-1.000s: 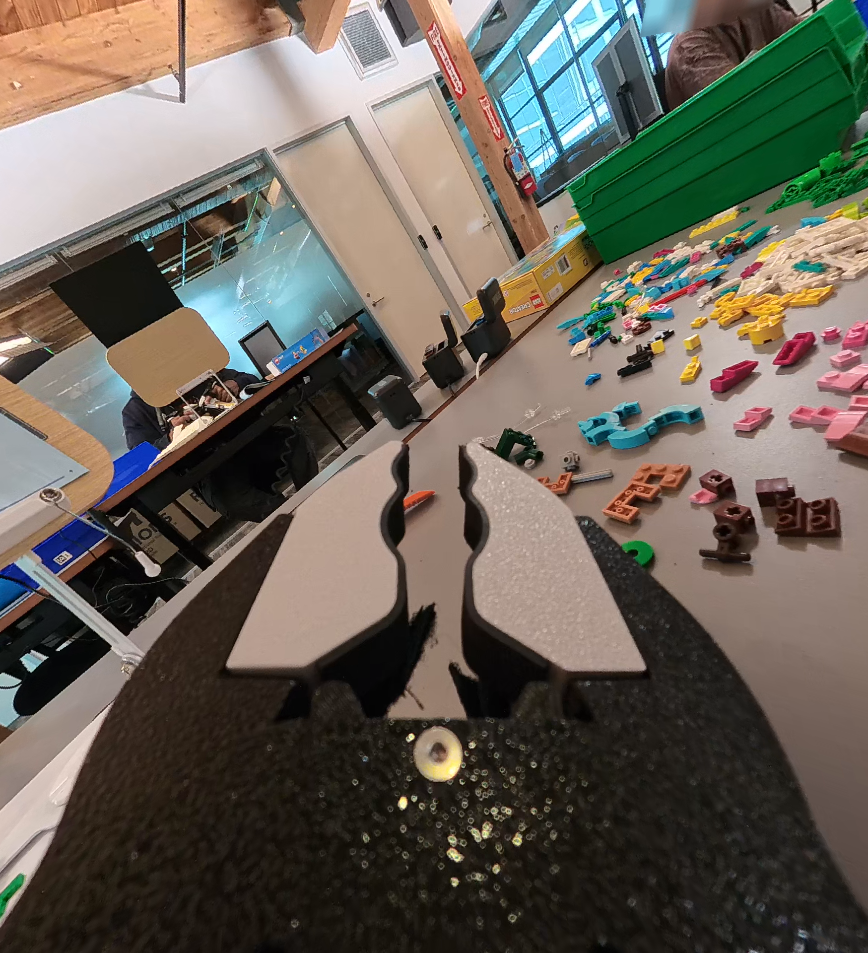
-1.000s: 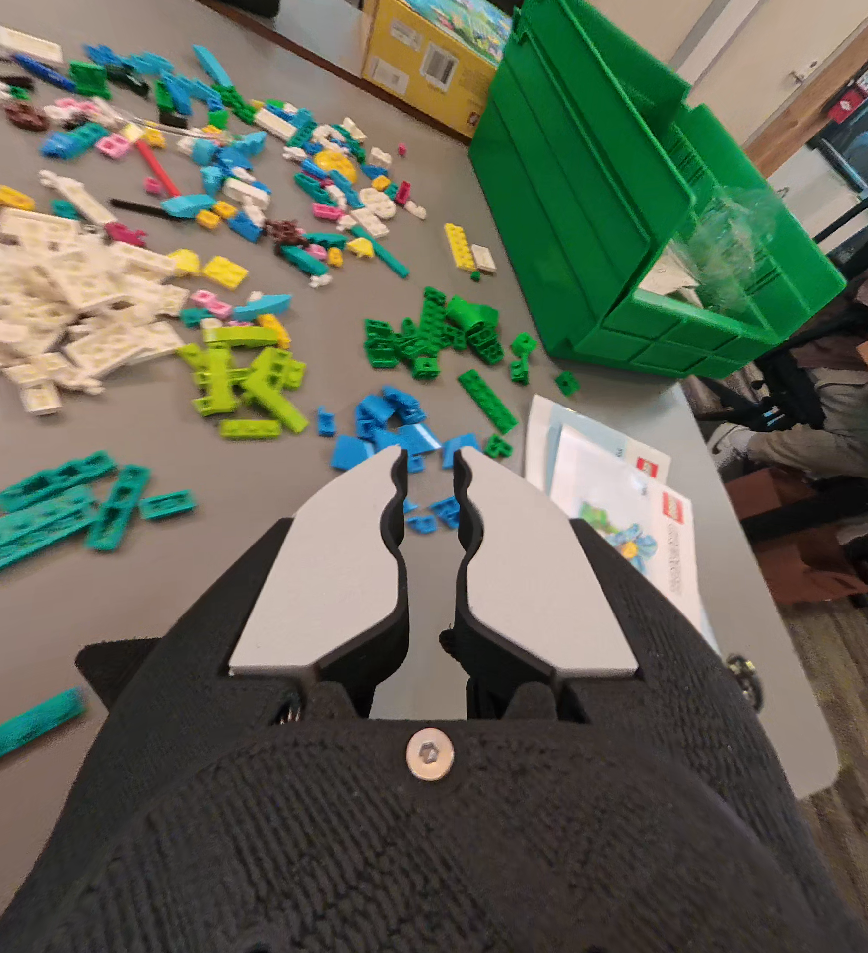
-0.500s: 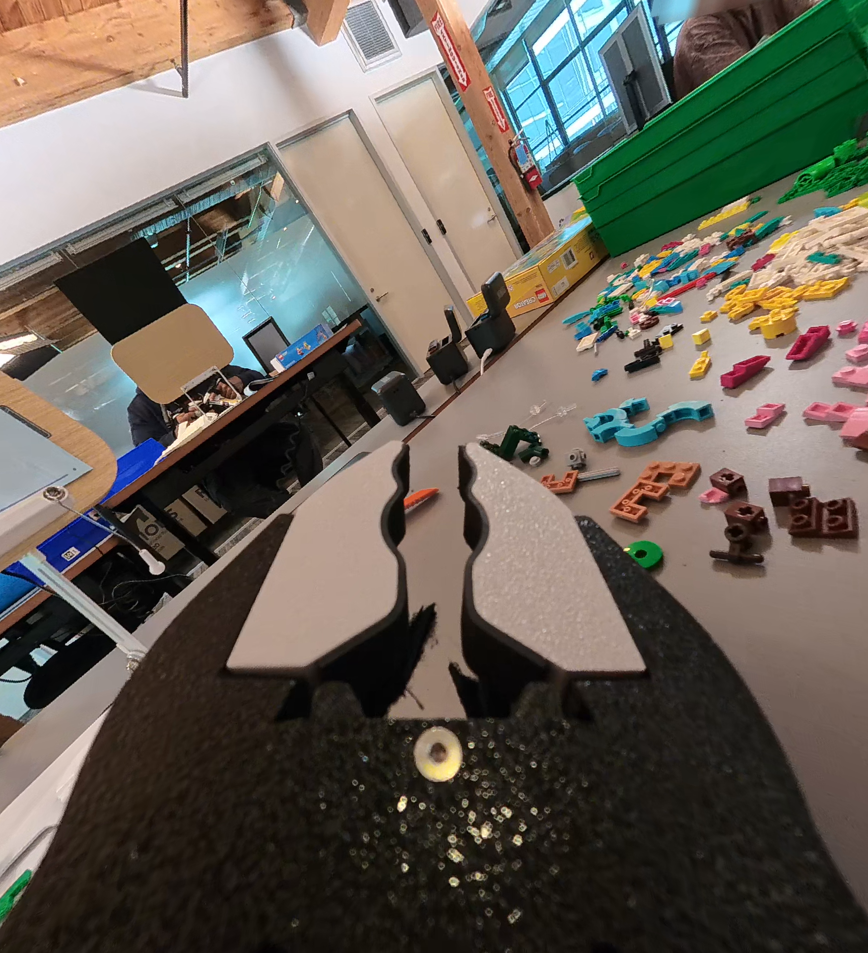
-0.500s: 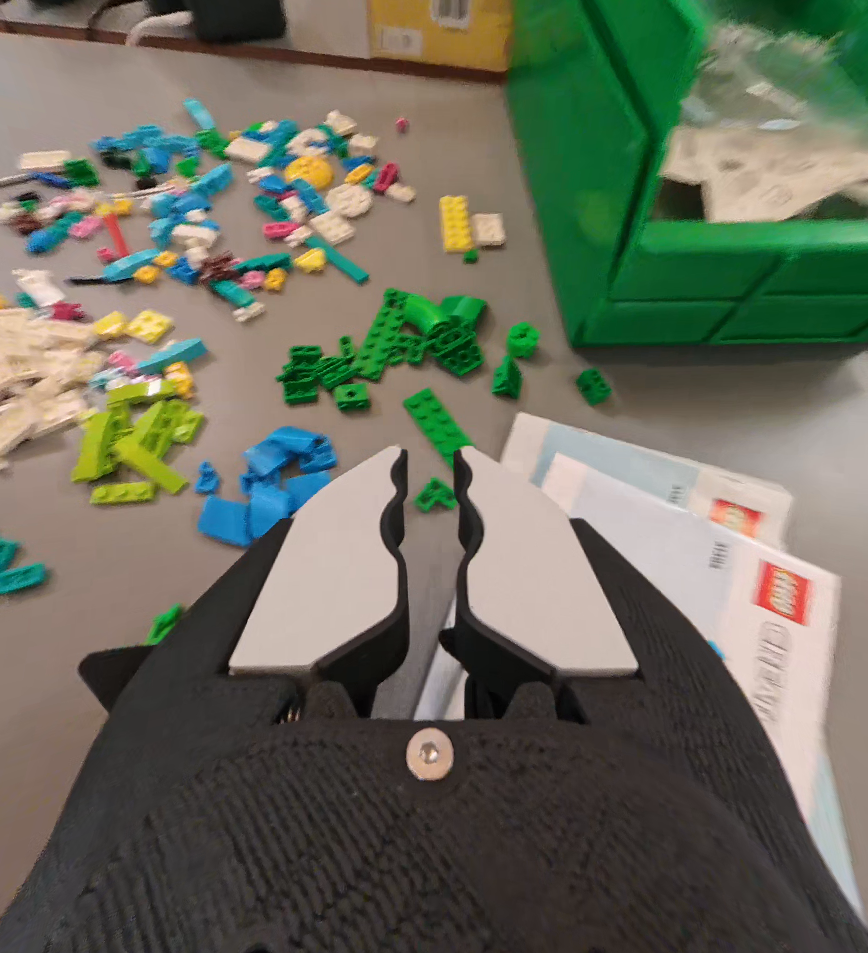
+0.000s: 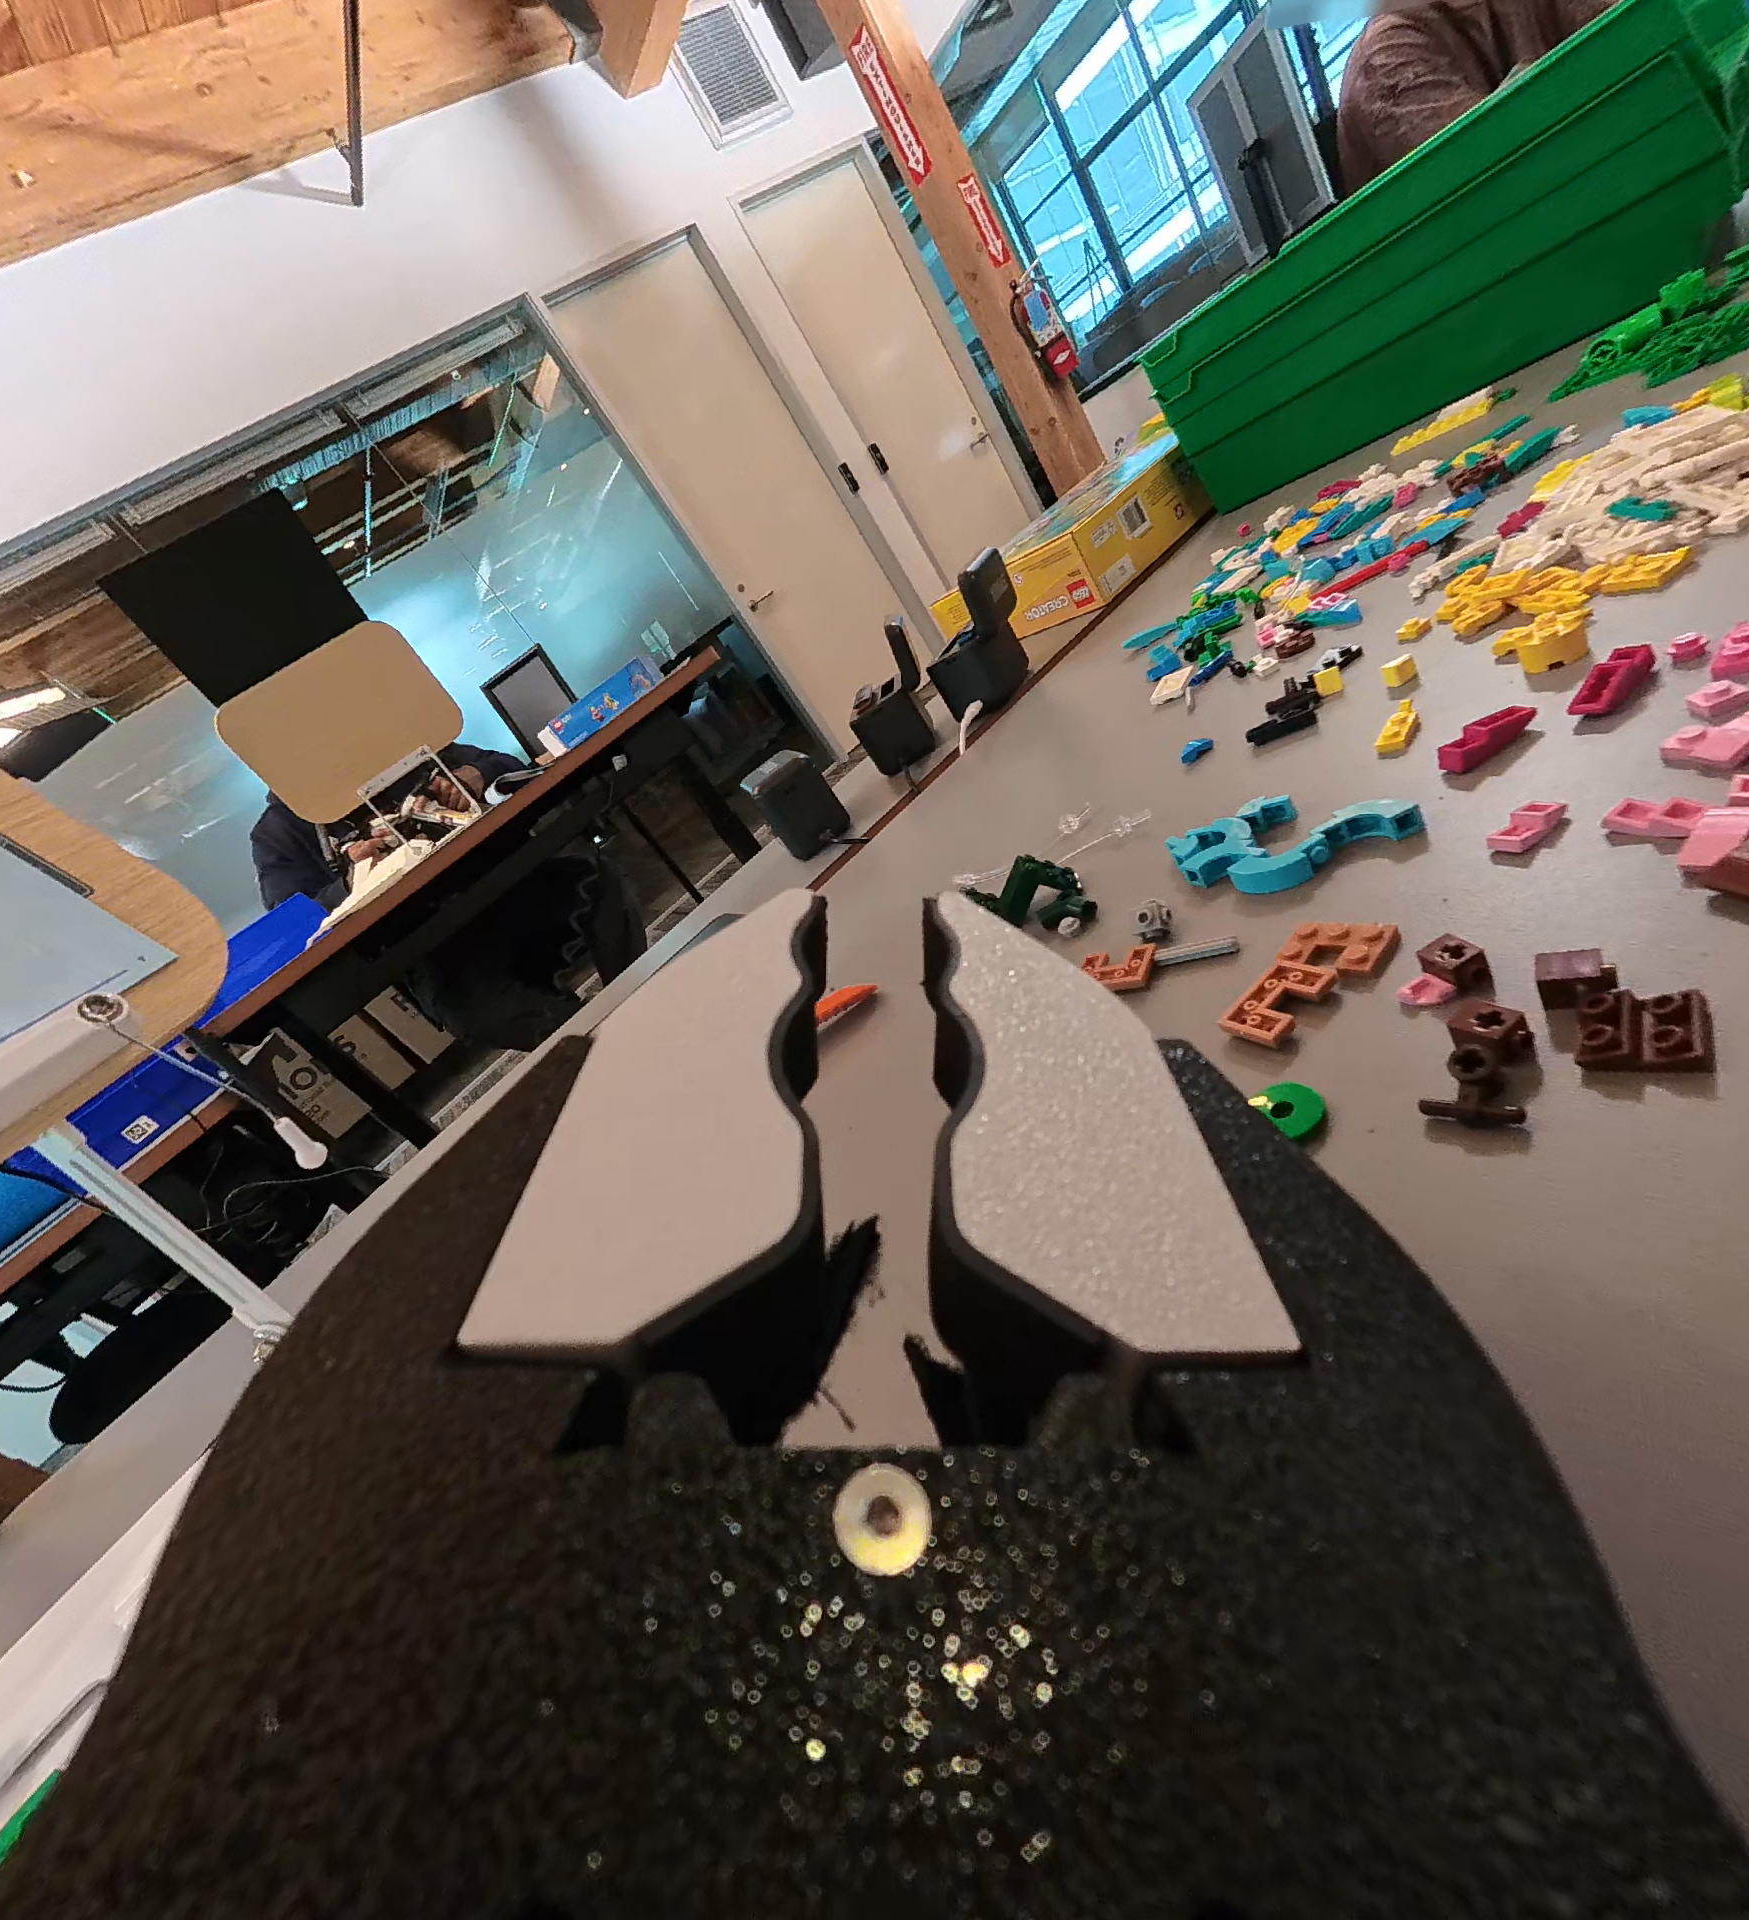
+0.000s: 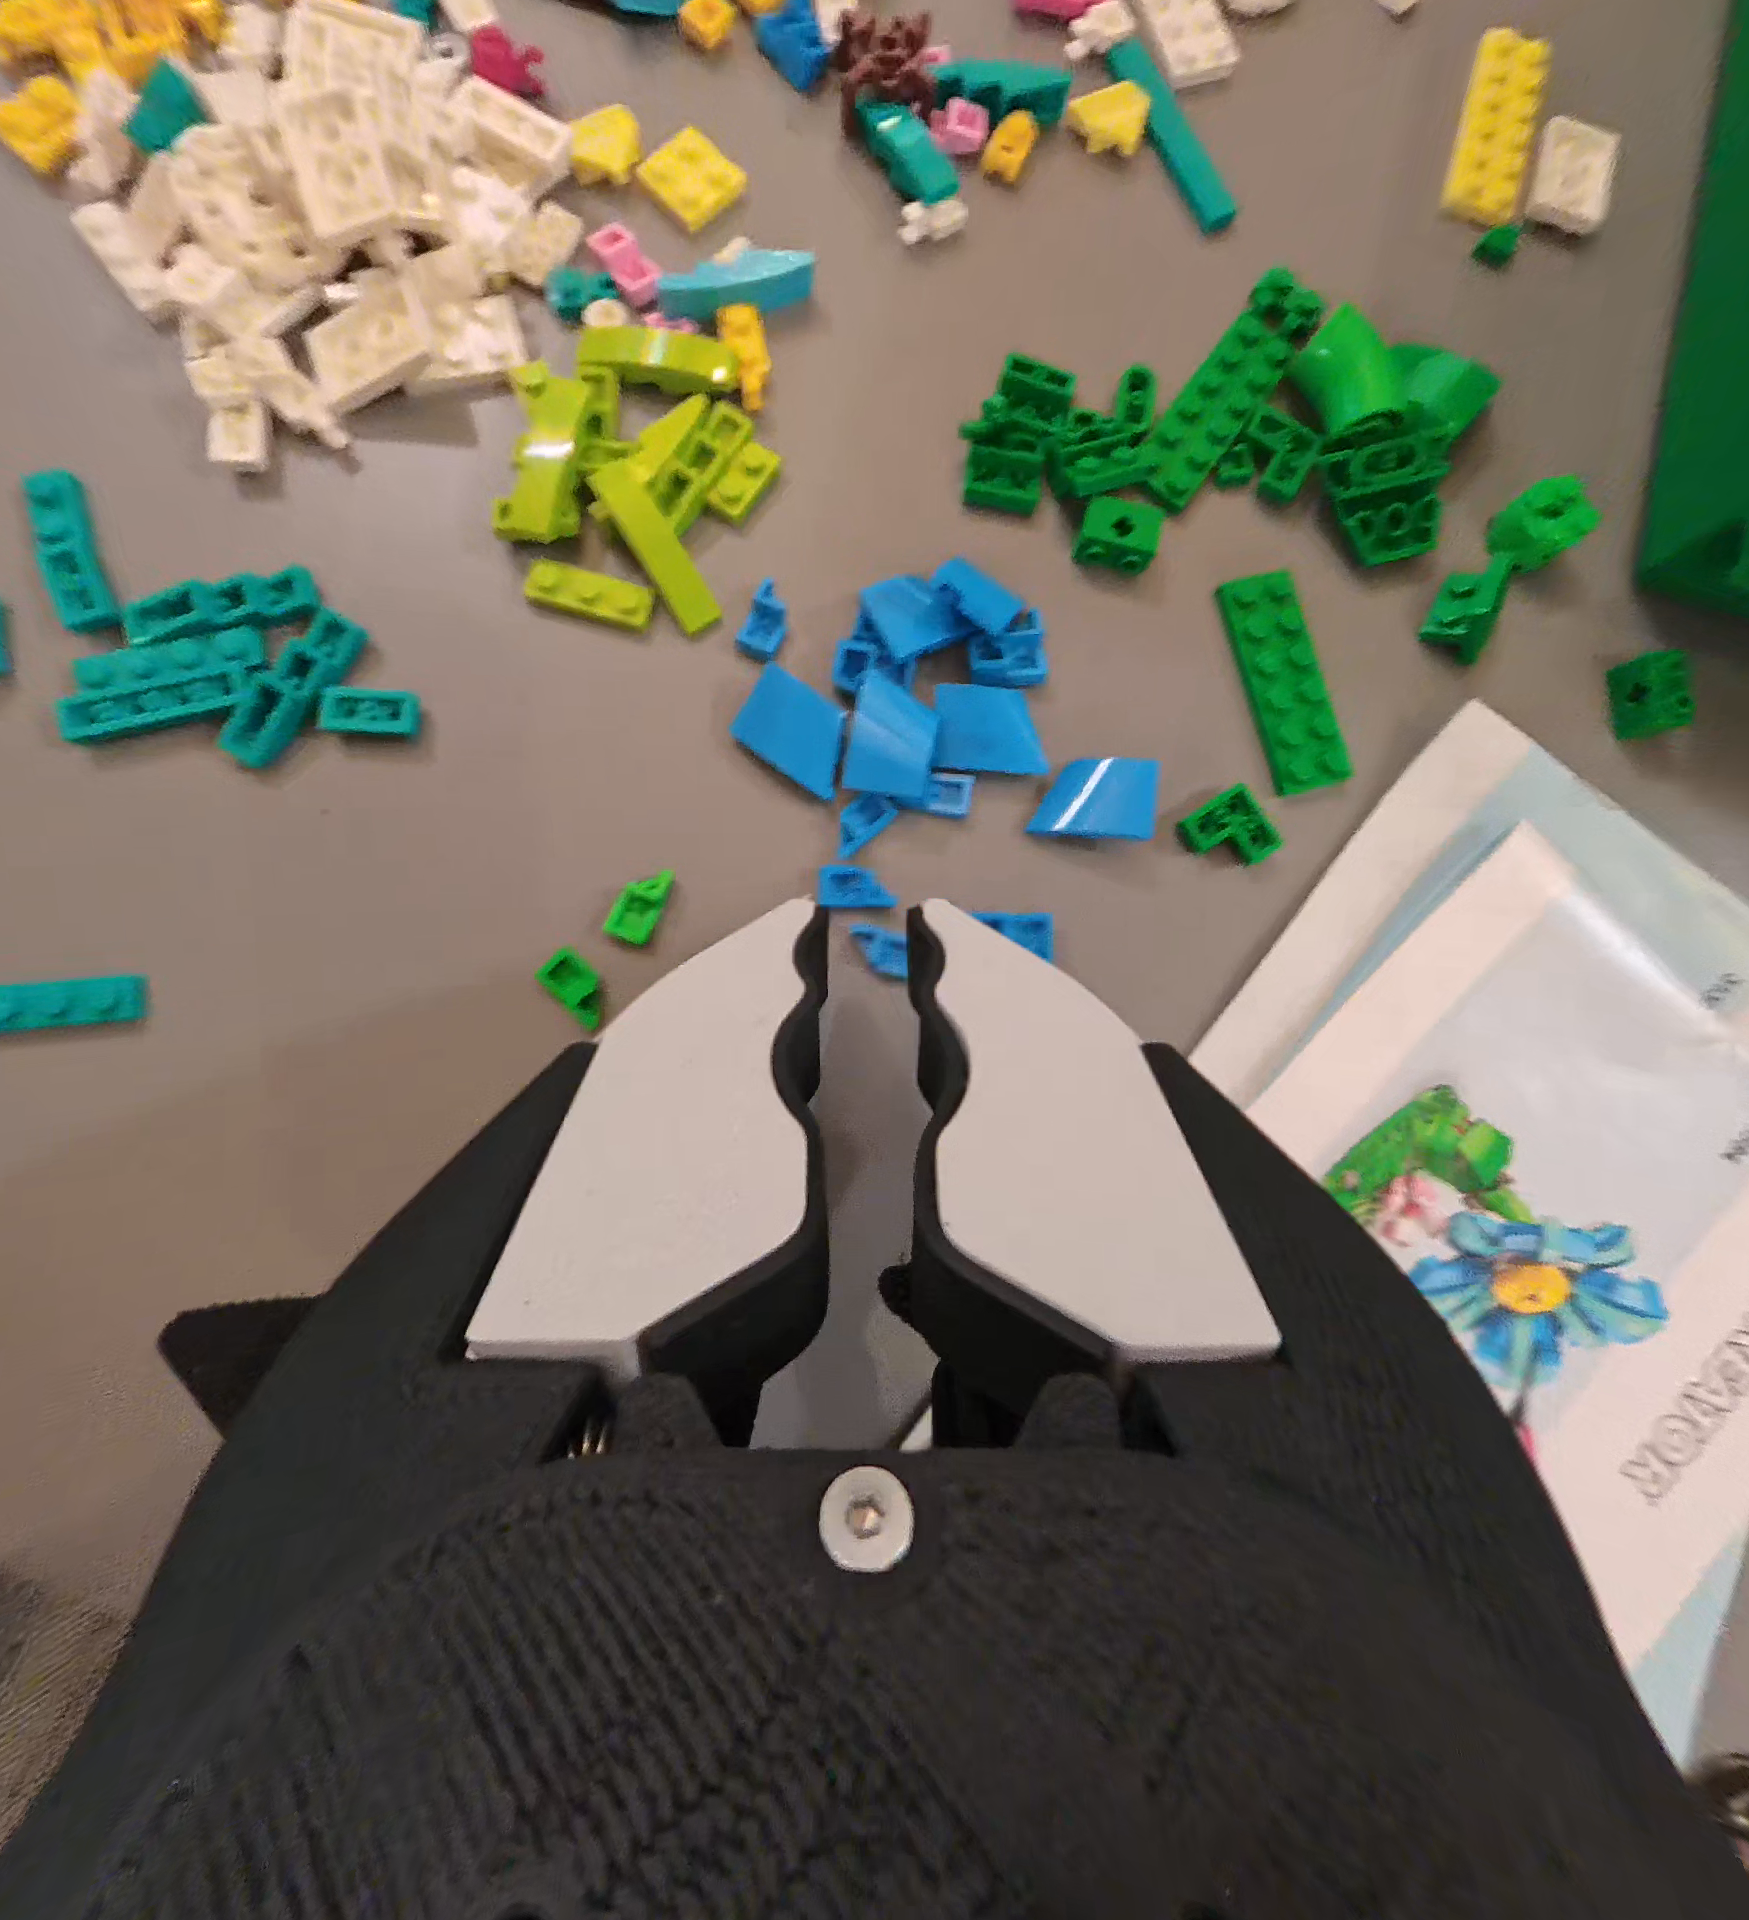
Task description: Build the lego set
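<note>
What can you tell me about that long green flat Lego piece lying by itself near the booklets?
The long green plate is a bright green, glossy plastic strip with two rows of round studs facing up. It lies flat on the grey table, angled slightly, apart from the green pile above it. Nothing touches it; a small green corner piece sits just below, the instruction booklets to its lower right. No gripper holds it.
</note>
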Demonstrator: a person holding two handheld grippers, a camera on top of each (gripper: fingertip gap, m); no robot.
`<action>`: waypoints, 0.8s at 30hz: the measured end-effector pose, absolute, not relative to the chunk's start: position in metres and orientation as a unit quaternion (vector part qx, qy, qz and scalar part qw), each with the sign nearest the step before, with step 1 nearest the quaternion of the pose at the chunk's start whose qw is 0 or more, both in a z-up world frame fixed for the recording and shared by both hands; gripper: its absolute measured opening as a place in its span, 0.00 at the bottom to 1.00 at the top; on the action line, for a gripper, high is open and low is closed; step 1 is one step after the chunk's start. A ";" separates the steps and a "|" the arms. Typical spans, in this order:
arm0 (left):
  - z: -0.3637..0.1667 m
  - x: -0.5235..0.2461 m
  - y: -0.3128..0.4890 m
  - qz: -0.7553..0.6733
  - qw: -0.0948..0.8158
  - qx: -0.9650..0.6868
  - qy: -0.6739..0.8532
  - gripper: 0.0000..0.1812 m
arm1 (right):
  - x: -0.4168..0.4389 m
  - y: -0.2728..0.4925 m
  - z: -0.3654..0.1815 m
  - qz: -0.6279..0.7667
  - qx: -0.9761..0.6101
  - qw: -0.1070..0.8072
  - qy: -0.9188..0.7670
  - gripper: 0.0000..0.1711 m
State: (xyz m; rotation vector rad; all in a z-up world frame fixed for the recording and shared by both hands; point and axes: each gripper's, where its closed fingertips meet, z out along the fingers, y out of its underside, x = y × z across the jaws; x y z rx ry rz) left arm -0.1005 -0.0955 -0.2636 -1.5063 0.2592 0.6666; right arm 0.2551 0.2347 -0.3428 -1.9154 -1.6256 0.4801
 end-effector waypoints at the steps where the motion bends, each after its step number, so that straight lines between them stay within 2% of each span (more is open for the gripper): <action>1: -0.264 -0.101 -0.096 0.296 0.672 -0.669 0.115 0.09 | 0.253 0.241 -0.343 0.170 -0.718 0.294 -0.608 0.07; 9: -0.264 -0.100 -0.095 0.296 0.671 -0.669 0.117 0.09 | 0.227 0.285 -0.341 0.137 -0.719 0.320 -0.601 0.09; 12: -0.264 -0.100 -0.095 0.296 0.671 -0.669 0.117 0.09 | 0.221 0.313 -0.336 0.131 -0.755 0.344 -0.542 0.09; 16: -0.264 -0.100 -0.095 0.296 0.671 -0.669 0.117 0.09 | 0.204 0.326 -0.332 0.193 -0.770 0.347 -0.500 0.10; 20: -0.264 -0.100 -0.095 0.296 0.672 -0.669 0.116 0.09 | 0.209 0.360 -0.329 0.135 -0.795 0.387 -0.448 0.11; 24: -0.264 -0.101 -0.095 0.296 0.672 -0.669 0.115 0.09 | 0.193 0.360 -0.330 0.165 -0.784 0.377 -0.464 0.14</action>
